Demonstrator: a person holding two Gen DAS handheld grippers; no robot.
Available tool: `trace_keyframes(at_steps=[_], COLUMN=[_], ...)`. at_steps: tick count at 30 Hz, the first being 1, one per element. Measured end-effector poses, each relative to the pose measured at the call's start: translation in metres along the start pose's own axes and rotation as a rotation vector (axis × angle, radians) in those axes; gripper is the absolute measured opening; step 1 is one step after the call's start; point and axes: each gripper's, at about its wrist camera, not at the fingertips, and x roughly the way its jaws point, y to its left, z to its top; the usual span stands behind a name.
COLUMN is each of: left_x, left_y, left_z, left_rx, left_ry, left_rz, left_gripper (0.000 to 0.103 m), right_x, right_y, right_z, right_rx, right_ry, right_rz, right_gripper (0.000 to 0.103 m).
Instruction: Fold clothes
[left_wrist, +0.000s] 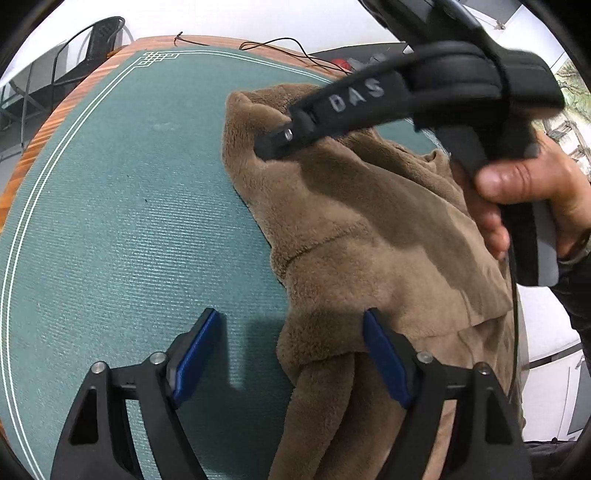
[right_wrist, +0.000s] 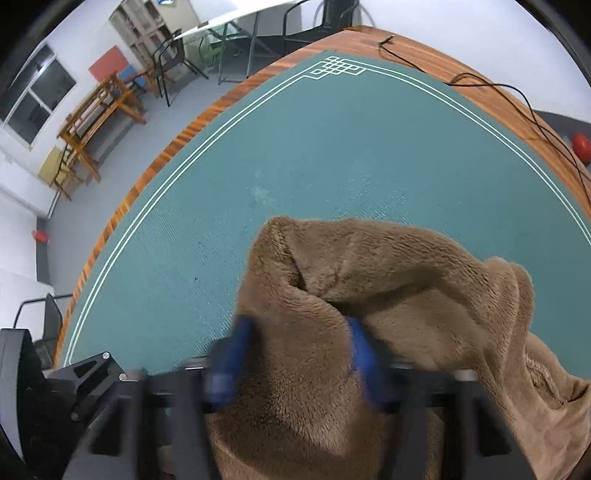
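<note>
A brown fleece garment (left_wrist: 369, 229) lies crumpled on the green mat (left_wrist: 129, 184), its near end hanging over the table's front edge. My left gripper (left_wrist: 291, 354) is open low over the mat; the garment's left edge lies between its blue pads, close to the right pad (left_wrist: 384, 358), and nothing is pinched. A hand (left_wrist: 524, 184) holds my right gripper (left_wrist: 273, 142), whose tip is down at the garment's far left corner. In the right wrist view its blurred blue pads (right_wrist: 364, 354) close on a bunched fold of the garment (right_wrist: 406, 266), with the gripper (right_wrist: 299, 350) shut on it.
The mat (right_wrist: 332, 147) covers a wooden table whose edge (right_wrist: 177, 140) curves along the left and far side. A black cable (right_wrist: 517, 103) lies across the far right of the table, near a red object (right_wrist: 581, 146). Chairs (right_wrist: 170, 59) and wooden furniture stand on the floor beyond.
</note>
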Motion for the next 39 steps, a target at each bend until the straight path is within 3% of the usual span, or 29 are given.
trace_keyframes(at_steps=[3,6,10,17,19,20,23,31,39], left_x=[0.0,0.001,0.001,0.002,0.0,-0.002,-0.01,-0.029,-0.002], left_y=[-0.005,-0.008,-0.014,-0.018,-0.018,-0.018,-0.024,-0.069,-0.099], left_z=[-0.003,-0.006,-0.011,-0.011,-0.008,-0.007,0.001,0.011,0.001], left_rx=[0.001,0.008,0.043,0.058,0.042,0.035,0.035,0.11,0.184], left_ry=[0.016,0.021,0.021,0.031,0.034,0.033,0.011,-0.05,-0.011], left_rz=[-0.006,0.006,0.032,0.047,0.049,0.051,0.064,0.014,0.066], left_gripper=[0.065,0.065,0.065,0.065,0.065,0.065,0.065,0.066,0.066], right_x=[-0.006,-0.013,-0.012,-0.016,-0.024,-0.031,-0.058,-0.123,-0.127], right_y=[0.0,-0.001,-0.004,-0.011,-0.012,-0.013,-0.018,-0.05,-0.09], right_z=[0.006,0.014,0.023,0.024,0.022,0.018,-0.004,-0.102,-0.225], right_rx=[0.0,0.011,0.034,0.081,0.091,0.093,0.101,0.254,0.462], right_ry=[-0.05,-0.11,-0.144,-0.135,-0.145,-0.153,-0.2,-0.302,-0.21], right_rz=[-0.047,-0.112,-0.157,-0.063,-0.052,-0.045,-0.072,-0.204,-0.231], right_gripper=[0.02,0.014,0.013,0.014,0.02,0.027,0.078,0.079,0.079])
